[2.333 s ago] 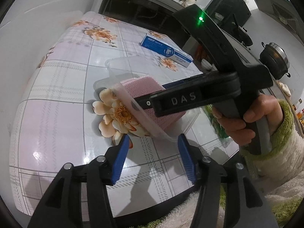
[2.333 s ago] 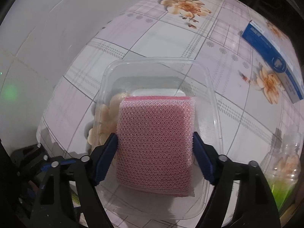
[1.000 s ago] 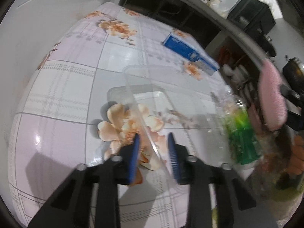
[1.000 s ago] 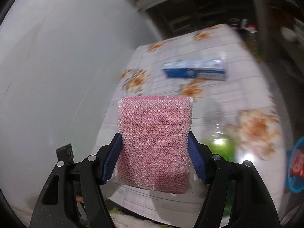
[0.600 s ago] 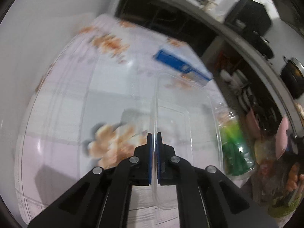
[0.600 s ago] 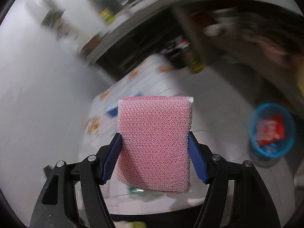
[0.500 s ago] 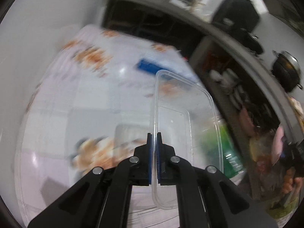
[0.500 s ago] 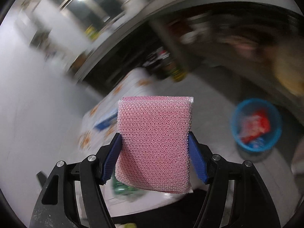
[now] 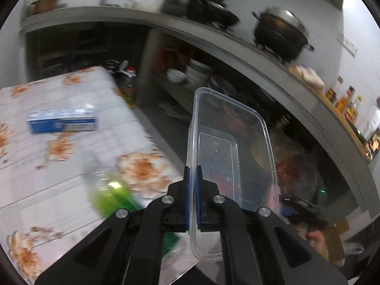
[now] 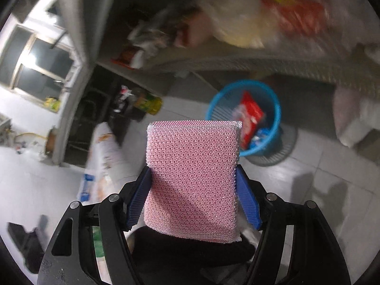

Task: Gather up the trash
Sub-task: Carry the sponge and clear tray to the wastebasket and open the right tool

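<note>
Left hand-held gripper [image 9: 192, 185] pinches the clear tub [image 9: 231, 156]; right hand-held gripper [image 10: 193, 197] clamps a pink sponge [image 10: 192, 173], seemingly above the bin [image 10: 244, 116].

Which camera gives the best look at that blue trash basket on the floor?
The right wrist view. The blue trash basket stands on the tiled floor beyond the pink sponge held in the right claw, with red wrappers visible inside. The left wrist view does not show the basket at all.

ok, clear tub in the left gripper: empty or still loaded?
Empty. Clear tub held on edge by the left gripper; only background shows through it.
</note>
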Motion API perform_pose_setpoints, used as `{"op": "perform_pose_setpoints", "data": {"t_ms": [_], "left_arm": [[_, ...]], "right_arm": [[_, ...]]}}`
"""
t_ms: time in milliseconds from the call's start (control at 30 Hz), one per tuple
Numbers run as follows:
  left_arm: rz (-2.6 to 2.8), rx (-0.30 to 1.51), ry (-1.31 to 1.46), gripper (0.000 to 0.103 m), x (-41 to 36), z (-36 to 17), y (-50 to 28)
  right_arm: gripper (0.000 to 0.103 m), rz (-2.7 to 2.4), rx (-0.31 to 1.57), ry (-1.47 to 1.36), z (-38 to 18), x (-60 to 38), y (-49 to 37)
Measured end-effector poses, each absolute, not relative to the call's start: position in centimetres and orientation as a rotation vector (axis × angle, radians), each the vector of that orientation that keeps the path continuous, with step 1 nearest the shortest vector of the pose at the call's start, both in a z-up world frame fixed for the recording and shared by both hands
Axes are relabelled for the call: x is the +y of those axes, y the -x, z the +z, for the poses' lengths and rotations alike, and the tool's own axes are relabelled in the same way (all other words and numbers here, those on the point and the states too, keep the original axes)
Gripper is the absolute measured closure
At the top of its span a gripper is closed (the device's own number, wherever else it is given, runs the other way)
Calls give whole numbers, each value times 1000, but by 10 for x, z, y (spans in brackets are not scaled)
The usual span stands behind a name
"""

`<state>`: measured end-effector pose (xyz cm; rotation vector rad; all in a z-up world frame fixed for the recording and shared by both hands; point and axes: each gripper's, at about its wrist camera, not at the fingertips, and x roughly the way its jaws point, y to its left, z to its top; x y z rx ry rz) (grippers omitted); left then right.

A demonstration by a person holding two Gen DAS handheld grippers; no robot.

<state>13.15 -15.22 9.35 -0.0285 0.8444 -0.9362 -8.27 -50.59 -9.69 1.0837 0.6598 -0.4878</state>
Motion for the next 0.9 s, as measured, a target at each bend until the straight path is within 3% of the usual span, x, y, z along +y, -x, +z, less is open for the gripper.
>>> {"op": "perform_pose_setpoints", "data": {"t_ms": [467, 900], "left_arm": [[-972, 944, -128, 100, -268, 60, -130], [-1008, 1144, -173, 99, -411, -7, -118]], "right_arm": [[27, -562, 828, -924, -196, -585, -56], [26, -628, 744, -1071, -210, -560, 92]]}}
